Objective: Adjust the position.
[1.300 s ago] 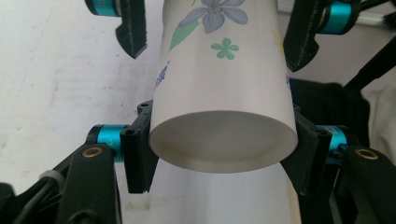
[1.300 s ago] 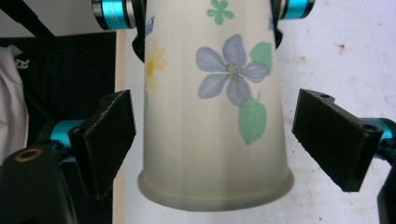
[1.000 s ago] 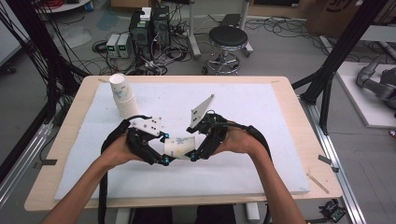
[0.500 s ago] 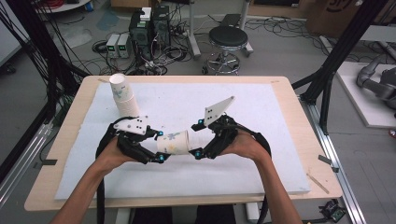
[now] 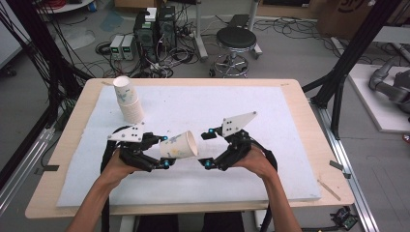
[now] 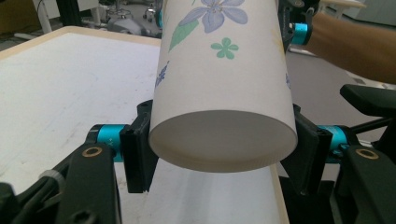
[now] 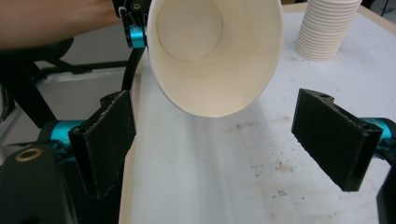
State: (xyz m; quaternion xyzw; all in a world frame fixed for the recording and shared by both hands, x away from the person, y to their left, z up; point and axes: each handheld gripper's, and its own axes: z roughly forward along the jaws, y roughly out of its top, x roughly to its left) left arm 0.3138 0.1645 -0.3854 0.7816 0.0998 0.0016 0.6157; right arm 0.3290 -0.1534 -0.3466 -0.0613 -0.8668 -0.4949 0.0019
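A paper cup printed with blue flowers lies on its side in the air, its mouth facing right. My left gripper is shut on its base end, and in the left gripper view the black pads press on both sides of the cup. My right gripper stands open just right of the rim, apart from it. From the right gripper view I look into the cup's open mouth, above and beyond my right gripper, whose jaws stand wide with nothing between them.
A stack of paper cups stands on the white mat at the back left, also in the right gripper view. The wooden table edge frames the mat. Computers, cables and a stool stand on the floor beyond.
The right gripper has drawn back to the right, leaving a gap between it and the cup's rim. The left gripper keeps hold of the cup. Both hands sit slightly lower.
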